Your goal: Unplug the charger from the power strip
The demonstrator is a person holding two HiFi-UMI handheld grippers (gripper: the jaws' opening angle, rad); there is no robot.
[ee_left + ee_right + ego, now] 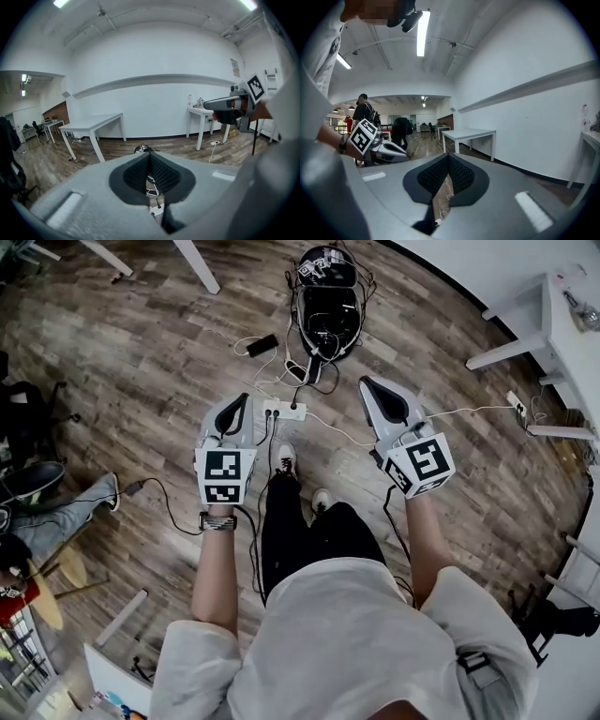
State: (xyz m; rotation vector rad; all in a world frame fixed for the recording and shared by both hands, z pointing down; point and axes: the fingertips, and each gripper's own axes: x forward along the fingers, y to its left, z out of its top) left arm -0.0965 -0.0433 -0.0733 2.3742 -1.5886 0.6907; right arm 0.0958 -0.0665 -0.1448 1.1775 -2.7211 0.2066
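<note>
While the person stands over a wooden floor (141,371), the left claw (245,399) and the right claw (365,382) are held out in front, one at each side, each with its jaws pressed together and nothing between them. Between the two claws in the head view, touched by neither, the white power strip (284,410) lies on the floor with dark plugs (293,406) seated in it (which one is the charger is too small to tell); a thin white cable (466,410) trails off to the right; a black bag (328,306) lies further ahead.

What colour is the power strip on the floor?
White. The power strip shows best in the head view.
</note>
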